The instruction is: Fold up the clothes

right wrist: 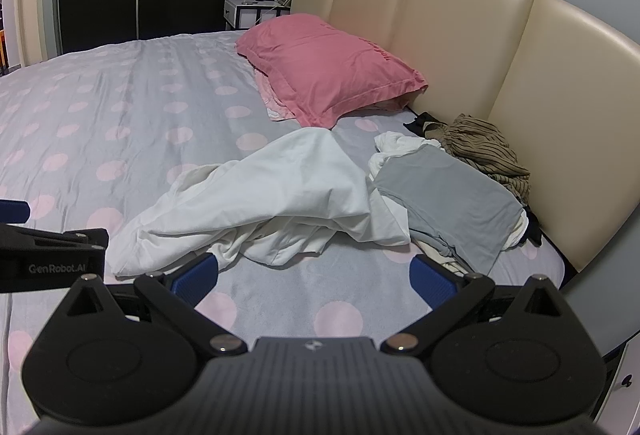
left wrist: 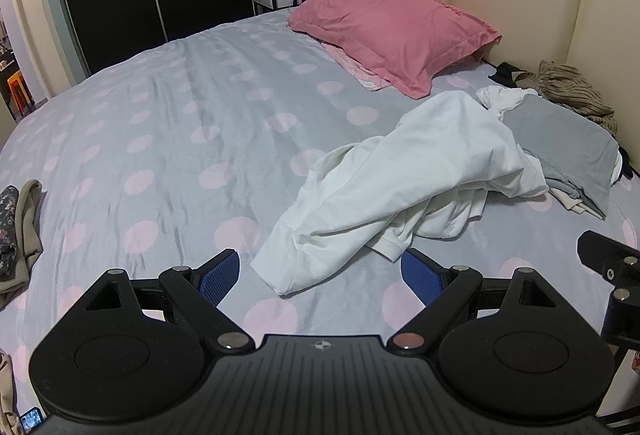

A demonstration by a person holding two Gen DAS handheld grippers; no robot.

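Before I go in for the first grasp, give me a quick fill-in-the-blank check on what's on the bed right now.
1. The crumpled garment lying nearest both grippers is ____ in colour.
2. The pillow against the headboard is ____.
3. The left gripper and the right gripper both have jaws that are ____, with nothing between them.
4. The folded grey garment lies between the white garment and a ____ brown garment by the headboard.

Missing words: white; pink; open; striped

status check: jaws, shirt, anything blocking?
Left gripper and right gripper: jaws open, empty. White shirt crumpled on bed, unfolded. Grey folded garment overlaps its right edge.
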